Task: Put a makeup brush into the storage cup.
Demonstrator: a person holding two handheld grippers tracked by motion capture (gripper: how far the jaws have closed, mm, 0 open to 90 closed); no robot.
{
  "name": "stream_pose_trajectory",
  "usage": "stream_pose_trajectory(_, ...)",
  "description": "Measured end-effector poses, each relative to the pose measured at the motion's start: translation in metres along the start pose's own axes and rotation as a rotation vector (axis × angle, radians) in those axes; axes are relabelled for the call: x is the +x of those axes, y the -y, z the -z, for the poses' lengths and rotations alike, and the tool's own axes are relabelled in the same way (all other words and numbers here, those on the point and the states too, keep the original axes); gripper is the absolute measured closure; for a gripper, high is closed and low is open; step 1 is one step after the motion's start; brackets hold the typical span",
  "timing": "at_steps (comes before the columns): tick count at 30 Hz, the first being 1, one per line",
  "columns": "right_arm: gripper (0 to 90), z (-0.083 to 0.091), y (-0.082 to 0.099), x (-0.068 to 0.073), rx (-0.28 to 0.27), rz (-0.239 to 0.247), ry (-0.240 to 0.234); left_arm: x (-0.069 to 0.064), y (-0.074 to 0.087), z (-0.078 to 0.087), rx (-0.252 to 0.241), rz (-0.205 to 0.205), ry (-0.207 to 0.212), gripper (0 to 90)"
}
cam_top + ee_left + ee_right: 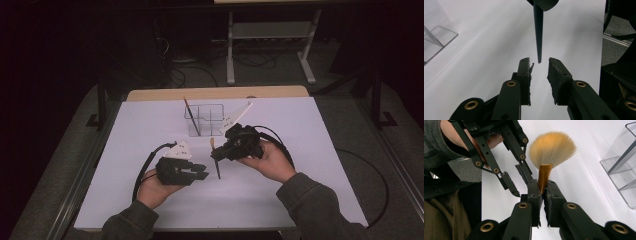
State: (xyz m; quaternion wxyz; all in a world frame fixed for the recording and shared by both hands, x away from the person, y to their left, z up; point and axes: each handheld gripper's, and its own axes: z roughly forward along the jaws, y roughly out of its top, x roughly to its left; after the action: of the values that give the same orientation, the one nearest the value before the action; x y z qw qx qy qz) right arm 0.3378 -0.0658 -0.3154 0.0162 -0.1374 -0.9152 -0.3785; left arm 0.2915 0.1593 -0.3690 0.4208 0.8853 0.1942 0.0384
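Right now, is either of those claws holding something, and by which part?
The right gripper clamps a makeup brush by its golden ferrule; the left gripper is open, holding nothing.

Bare table [150,200] all round; clear organizer [205,120] farther back.

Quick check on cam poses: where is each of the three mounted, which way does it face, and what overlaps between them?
High view: above the person's side, facing forward and down on the white-covered table; forearms, hands, left claw and right claw show.
Left gripper view: on the left claw, looking along its parted jaws at the dark tapered brush handle.
Right gripper view: on the right claw, clamped on the brush's gold ferrule.
Shared: the clear plastic compartment organizer.
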Motion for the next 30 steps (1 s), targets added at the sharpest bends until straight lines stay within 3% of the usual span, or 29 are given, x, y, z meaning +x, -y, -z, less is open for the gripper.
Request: stream_pose_trajectory(30,82.9,0.004,0.001,-0.013,0.049,-0.013,0.025,0.003,0.017,0.017,-0.019,0.023,-0.032,66.7)
